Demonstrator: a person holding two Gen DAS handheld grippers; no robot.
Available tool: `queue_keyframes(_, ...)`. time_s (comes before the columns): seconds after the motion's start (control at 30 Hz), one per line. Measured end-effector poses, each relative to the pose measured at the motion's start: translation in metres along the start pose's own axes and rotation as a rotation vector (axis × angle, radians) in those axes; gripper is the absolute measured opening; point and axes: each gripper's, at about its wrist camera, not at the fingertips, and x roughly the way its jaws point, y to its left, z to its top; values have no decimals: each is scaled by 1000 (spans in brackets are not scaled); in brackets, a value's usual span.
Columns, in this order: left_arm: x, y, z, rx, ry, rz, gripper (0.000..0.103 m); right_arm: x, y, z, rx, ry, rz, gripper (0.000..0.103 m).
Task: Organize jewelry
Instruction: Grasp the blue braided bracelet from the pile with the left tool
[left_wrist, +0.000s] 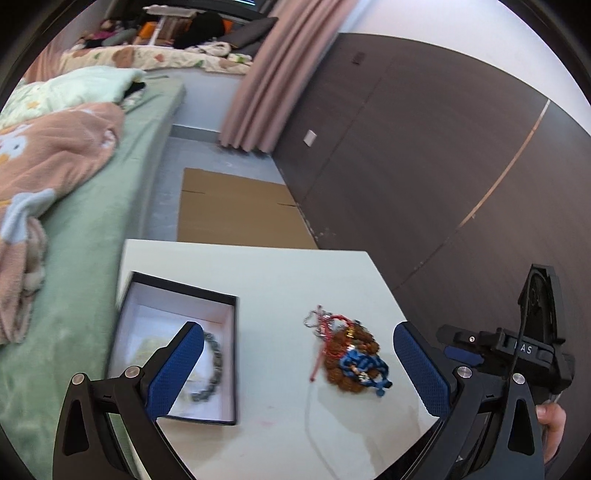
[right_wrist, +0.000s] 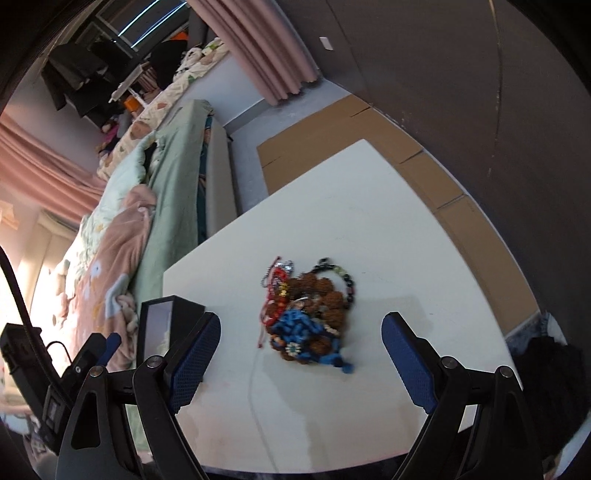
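Observation:
A tangled pile of jewelry (left_wrist: 351, 354) lies on the white table (left_wrist: 280, 273): brown bead strands, red cords, a blue beaded piece, a silver chain. In the right wrist view the same pile (right_wrist: 310, 314) also shows a dark bead bracelet (right_wrist: 345, 278) at its far side. A black box (left_wrist: 173, 354) with a white lining stands at the table's left, holding a grey bead bracelet (left_wrist: 214, 365). My left gripper (left_wrist: 299, 369) hangs open above the table between box and pile. My right gripper (right_wrist: 301, 356) is open, just short of the pile, nothing between its fingers.
A bed with green sheet (left_wrist: 92, 229) and pink blanket (left_wrist: 48, 158) runs along the table's left. Flat cardboard (left_wrist: 236, 206) lies on the floor beyond the table. A dark panelled wall (left_wrist: 424, 147) stands to the right, a pink curtain (left_wrist: 273, 81) behind.

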Motion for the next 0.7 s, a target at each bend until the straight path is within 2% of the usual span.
queue_keyframes(0.37,57,-40,-23,88,133,-51,66,-4,-48,3,135,-8,-29,89)
queue_keyframes(0.7,103,-63,-48,129,237,-74,52,3,-65,11,172,7,-32,89)
